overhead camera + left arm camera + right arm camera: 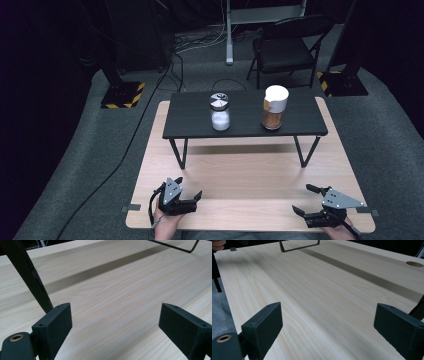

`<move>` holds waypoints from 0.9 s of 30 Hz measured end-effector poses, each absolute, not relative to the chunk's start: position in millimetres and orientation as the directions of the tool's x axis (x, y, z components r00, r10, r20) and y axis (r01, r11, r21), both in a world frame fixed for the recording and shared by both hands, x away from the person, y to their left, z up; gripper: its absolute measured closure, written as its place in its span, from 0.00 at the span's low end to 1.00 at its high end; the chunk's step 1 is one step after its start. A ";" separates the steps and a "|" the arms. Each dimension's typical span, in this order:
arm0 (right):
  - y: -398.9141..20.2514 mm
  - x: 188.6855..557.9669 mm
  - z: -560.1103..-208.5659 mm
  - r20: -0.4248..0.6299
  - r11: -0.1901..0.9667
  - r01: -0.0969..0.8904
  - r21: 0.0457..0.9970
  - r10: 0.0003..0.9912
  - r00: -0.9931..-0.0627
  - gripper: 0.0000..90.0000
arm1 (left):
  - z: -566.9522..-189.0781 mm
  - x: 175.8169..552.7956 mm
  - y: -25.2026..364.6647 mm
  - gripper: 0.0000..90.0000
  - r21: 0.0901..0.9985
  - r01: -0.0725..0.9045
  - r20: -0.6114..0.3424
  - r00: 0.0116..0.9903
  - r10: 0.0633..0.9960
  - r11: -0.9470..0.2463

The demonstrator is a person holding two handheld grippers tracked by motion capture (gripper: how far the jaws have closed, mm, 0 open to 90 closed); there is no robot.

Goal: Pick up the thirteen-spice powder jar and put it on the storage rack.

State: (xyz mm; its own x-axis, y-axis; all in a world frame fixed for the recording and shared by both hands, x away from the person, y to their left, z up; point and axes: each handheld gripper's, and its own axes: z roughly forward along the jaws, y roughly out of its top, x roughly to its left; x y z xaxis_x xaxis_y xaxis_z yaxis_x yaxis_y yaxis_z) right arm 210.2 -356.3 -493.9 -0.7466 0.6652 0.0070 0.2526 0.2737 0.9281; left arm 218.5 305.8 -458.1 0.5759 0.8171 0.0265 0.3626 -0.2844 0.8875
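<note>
From the high view, the left gripper (pixel 190 192) rests at the near left corner of the light wooden table (pixel 250 175), and the right gripper (pixel 306 200) sits at the near right corner, each in a person's hand. Both have their jaws spread wide with nothing between them.

The high view also takes in a low black shelf (pixel 245 117) on thin metal legs standing across the far half of the table. On it stand a glass shaker of white grains (pixel 220 112) with a silver top, left of middle, and a jar of brown powder (pixel 274 107) with a white lid, right of middle; the two are well apart from each other and from both grippers.

The left gripper view shows its own black pads (pixel 53 325) parted over bare wood grain, with one black shelf leg (pixel 27 275) rising just beyond the left pad. The right gripper view shows its pads (pixel 263 326) likewise parted over bare wood, a bent shelf leg (pixel 298 246) near the far edge, and a round hole (pixel 414 264) in the tabletop at the upper right.
</note>
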 end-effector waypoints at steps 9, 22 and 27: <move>-355.3 210.5 -493.1 0.003 0.286 0.259 0.923 0.667 -0.745 0.08 | -457.7 219.9 303.7 0.12 0.885 0.363 0.030 0.580 0.814 -0.292; -352.8 211.0 -492.0 -0.010 0.307 0.259 0.916 0.663 -0.749 0.08 | -457.7 220.3 303.0 0.12 0.884 0.362 0.032 0.583 0.812 -0.295; -353.0 210.8 -491.9 -0.011 0.306 0.258 0.916 0.664 -0.748 0.08 | -457.8 220.4 303.7 0.12 0.884 0.365 0.030 0.582 0.813 -0.293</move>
